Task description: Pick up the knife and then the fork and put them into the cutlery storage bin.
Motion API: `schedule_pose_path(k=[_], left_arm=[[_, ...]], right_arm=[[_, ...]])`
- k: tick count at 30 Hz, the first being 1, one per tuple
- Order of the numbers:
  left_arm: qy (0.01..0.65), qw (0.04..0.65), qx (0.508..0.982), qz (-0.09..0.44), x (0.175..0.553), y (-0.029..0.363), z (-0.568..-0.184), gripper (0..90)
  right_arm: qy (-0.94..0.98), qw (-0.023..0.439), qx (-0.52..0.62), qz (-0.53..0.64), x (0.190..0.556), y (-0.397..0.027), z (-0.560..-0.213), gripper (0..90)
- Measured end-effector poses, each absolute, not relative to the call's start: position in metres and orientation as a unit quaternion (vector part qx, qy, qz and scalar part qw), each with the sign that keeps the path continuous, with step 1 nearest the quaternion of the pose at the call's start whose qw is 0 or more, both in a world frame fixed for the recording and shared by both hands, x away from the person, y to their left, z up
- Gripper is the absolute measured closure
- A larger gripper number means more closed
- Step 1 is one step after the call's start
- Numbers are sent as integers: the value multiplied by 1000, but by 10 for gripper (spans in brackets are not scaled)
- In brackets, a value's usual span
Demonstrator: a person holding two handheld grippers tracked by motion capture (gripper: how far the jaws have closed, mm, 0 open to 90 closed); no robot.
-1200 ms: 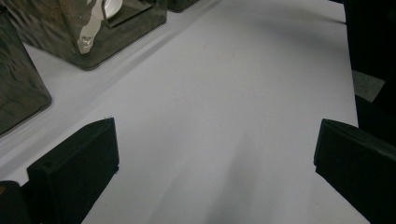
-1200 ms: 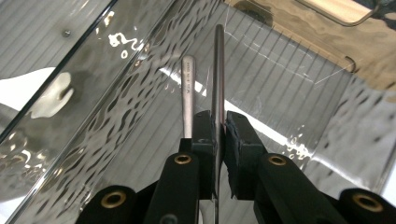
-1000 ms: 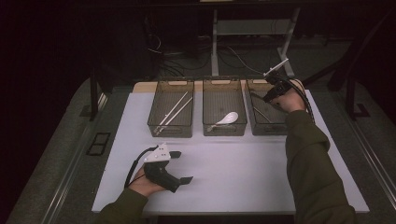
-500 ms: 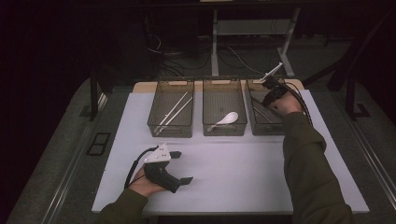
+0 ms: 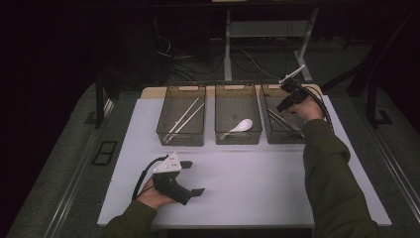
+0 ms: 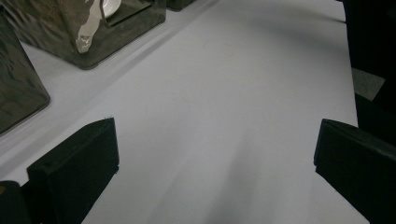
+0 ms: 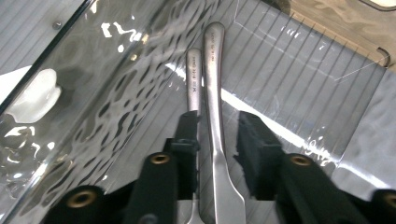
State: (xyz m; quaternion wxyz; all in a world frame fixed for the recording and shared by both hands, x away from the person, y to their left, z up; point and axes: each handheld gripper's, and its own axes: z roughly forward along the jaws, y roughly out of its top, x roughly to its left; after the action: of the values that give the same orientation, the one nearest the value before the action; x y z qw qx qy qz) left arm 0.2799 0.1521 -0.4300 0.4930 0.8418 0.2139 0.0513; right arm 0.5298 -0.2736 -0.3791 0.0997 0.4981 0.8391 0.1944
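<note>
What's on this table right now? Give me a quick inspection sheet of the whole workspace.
Surface: white table, mostly bare.
Job's things: two metal handles lying in the right bin.
Clutter: chopsticks in the left bin, white spoon in the middle bin.
Tongs: right tongs have just been opening, one handle between the jaws; left tongs open, low over the table.
Cables: black cable trailing from the left tongs.
Surroundings: dark floor, desk legs, wires.

Lighting: we note a dark room around a lit white table (image 5: 247, 173); glare on the bin (image 7: 140, 60) wall at 10 o'clock; near jaws soft-focused.
</note>
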Motion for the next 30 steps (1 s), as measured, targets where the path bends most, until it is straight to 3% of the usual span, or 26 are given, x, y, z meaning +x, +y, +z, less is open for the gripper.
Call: schedule_pose_path(k=[11,30], left_arm=[[216,493,842,51,280,152,-430,0],[222,490,841,49,282,152,-431,0]], right_arm=[[818,101,504,259,513,-289,-366,467],[799,124,488,328,472,-306,-360,354]])
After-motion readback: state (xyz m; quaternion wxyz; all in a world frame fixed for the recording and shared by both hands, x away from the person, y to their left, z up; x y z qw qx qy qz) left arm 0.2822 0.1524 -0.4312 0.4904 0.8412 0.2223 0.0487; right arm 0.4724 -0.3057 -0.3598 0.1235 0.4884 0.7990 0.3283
